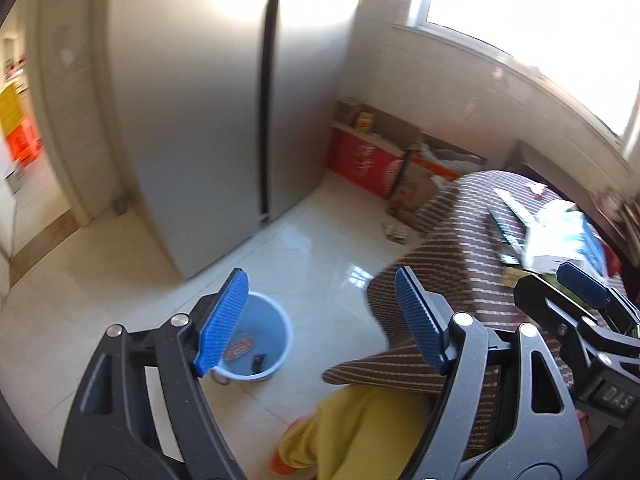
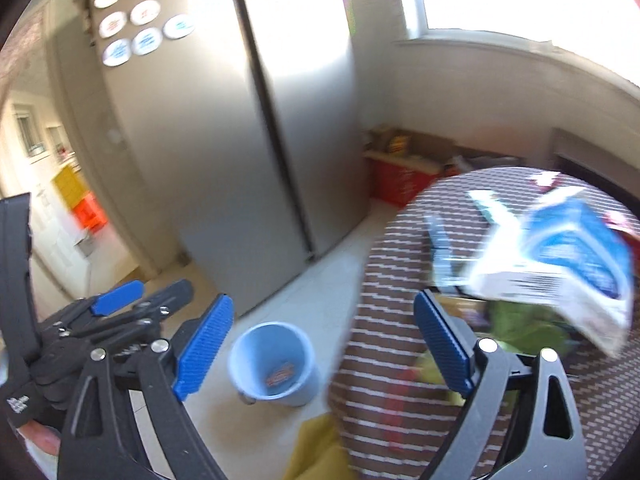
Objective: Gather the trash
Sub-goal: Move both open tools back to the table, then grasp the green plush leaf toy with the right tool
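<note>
Bucket (image 1: 260,344) on floor (image 1: 312,264) left of table (image 1: 452,248), fridge (image 1: 224,100) behind it, boxes (image 1: 372,156) against wall right of fridge, wrapper (image 1: 240,349) in bucket.

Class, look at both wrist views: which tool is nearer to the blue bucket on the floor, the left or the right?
Left. The left tool hangs beside the blue bucket, towards the fridge side. The right tool sits on the far side of it, over the striped tablecloth.

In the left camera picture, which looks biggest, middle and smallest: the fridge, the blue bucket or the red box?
1. fridge, by far.
2. and 3. blue bucket and red box look about alike; the bucket sits nearer the camera, so I won't rank them.
</note>
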Demonstrator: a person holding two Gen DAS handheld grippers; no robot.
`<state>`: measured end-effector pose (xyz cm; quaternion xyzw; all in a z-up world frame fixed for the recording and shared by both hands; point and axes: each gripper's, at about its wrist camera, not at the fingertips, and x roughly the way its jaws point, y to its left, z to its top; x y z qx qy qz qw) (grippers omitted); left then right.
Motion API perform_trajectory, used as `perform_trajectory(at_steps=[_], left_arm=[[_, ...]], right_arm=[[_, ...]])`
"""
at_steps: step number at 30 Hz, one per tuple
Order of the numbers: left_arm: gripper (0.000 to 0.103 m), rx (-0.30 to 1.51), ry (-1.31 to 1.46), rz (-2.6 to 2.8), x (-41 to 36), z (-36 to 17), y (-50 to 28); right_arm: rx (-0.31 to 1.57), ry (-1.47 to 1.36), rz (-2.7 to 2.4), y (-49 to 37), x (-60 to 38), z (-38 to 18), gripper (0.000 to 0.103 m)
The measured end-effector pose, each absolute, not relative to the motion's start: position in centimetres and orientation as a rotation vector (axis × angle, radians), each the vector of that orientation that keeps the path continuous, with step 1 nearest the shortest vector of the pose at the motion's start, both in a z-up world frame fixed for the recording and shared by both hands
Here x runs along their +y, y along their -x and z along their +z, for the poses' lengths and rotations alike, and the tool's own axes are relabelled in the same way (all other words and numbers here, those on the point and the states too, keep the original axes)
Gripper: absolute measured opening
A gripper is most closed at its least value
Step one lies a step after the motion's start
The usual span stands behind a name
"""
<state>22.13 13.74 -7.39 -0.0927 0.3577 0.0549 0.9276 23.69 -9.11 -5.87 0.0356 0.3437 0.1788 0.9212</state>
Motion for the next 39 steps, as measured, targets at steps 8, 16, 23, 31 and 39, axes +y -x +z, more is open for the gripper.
perform_trajectory(at_steps=[8,16,23,31,39], left_arm=[[0.075,0.762,0.155,-0.018,8.5,-7.8,-22.7],[0.075,0.821,0.128,-0.062,6.7,-9.2,-22.3],[0.075,0.872,0.127,-0.058,6.2,-10.5,-22.4],[0.075,0.873,0.111,-0.076,5.2,-10.4,-22.4],[0.075,0.87,0.113,-0.083,5.1,-10.2,-22.5]], right_arm=[[0.752,-0.083,0.165,-23.9,-15.8,-8.5,0.092],[0.83,-0.098,0.083,-25.8,-18.1,-11.9,0.092],[0.808,-0.111,0.121,-25.6,-18.5,-11.9,0.015],[0.712,-0.143,0.132,-23.6,-20.0,-9.6,0.003],[0.668,-0.137,0.189,-22.3,-18.9,-8.3,0.083]])
